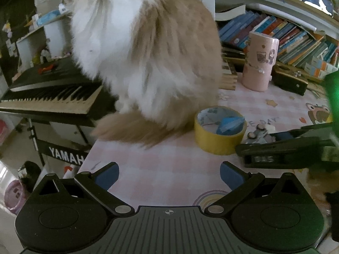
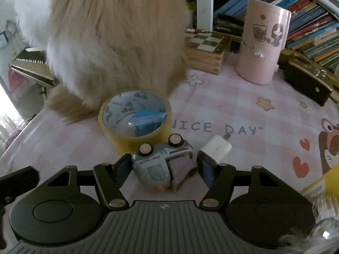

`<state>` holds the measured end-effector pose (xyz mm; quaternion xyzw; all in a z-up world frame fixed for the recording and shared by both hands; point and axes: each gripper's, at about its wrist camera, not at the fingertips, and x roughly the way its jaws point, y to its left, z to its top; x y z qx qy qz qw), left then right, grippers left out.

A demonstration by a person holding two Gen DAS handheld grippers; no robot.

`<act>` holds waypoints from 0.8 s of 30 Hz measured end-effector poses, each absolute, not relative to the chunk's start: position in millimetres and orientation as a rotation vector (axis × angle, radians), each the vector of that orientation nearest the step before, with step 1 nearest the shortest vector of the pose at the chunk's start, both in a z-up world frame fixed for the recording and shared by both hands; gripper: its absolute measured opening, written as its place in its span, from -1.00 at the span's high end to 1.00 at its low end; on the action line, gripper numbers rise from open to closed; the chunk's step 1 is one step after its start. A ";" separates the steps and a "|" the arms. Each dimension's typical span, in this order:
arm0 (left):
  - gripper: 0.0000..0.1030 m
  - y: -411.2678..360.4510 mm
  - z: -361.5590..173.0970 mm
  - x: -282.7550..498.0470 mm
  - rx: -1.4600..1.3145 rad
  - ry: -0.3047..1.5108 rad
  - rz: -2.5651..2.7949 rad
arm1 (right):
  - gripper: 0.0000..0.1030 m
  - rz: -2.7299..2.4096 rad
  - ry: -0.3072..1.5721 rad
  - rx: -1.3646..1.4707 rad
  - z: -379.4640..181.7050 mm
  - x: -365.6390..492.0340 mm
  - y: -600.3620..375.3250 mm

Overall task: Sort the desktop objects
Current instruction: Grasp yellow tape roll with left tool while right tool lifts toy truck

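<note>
While the right hand-held gripper stands around the toy truck, we see its left pad at the truck's side but a gap before the right pad, so we judge it not yet clamped. The truck lies tipped on the pink worktop, wheels toward the tape roll just behind it, and a white charger lies just beside the right finger. We expect the truck to be light, hard and a little slippery; its flat sides look the best place to take it, not the round wheels. The left hand-held gripper is open over bare worktop with nothing in it. A fluffy cat sits touching the tape, and a pink cup stands further back.
</note>
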<state>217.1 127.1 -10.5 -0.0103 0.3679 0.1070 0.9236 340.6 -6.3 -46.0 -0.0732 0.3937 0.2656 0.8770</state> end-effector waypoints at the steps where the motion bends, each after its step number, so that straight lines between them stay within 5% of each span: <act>1: -0.99 126.0 -11.1 219.7 -0.021 0.755 0.213 | -0.24 0.546 0.813 -0.134 -41.3 338.0 -11.8; 24: -0.97 93.3 -62.5 317.0 0.008 0.738 0.043 | -0.24 0.349 0.735 -0.003 0.5 317.6 -71.1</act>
